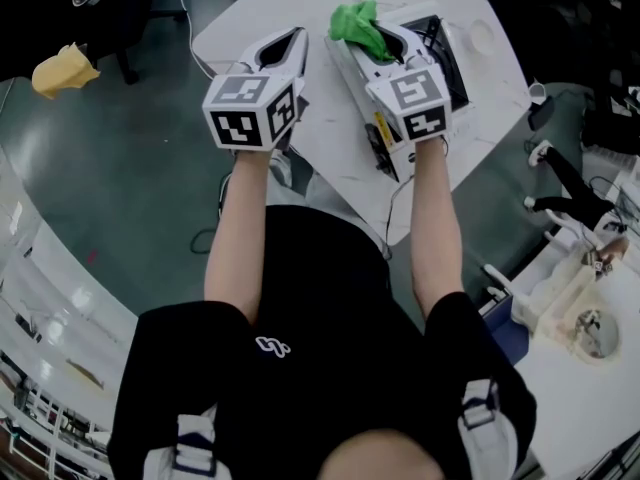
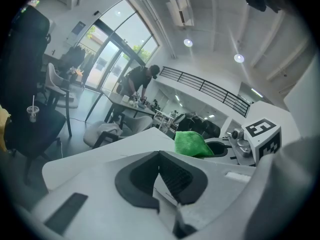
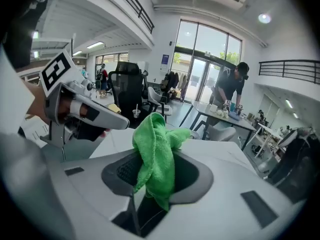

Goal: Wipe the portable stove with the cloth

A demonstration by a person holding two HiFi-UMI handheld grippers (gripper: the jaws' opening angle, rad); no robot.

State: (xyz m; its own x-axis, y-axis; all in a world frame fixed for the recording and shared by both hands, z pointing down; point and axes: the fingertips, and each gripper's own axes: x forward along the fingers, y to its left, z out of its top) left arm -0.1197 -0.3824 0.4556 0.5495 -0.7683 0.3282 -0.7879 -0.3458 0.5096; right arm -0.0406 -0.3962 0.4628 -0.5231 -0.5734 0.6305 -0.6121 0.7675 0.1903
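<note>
The portable stove (image 1: 448,68) lies on the white table (image 1: 330,148), its black grate showing past my right gripper (image 1: 388,32). That gripper is shut on a green cloth (image 3: 155,149), which bunches up above the jaws and hangs down between them; the cloth (image 1: 360,26) sits over the stove's far left corner. My left gripper (image 1: 297,36) hovers over bare table left of the stove, jaws together with nothing in them (image 2: 160,154). From the left gripper view the cloth (image 2: 192,144) and the stove's burner (image 2: 221,147) lie ahead to the right.
The table's near edge (image 1: 395,236) runs just in front of the person's body. A yellow rag (image 1: 62,70) lies on a dark chair at far left. A cluttered white bench (image 1: 580,308) stands to the right. A person (image 3: 230,86) bends over a distant table.
</note>
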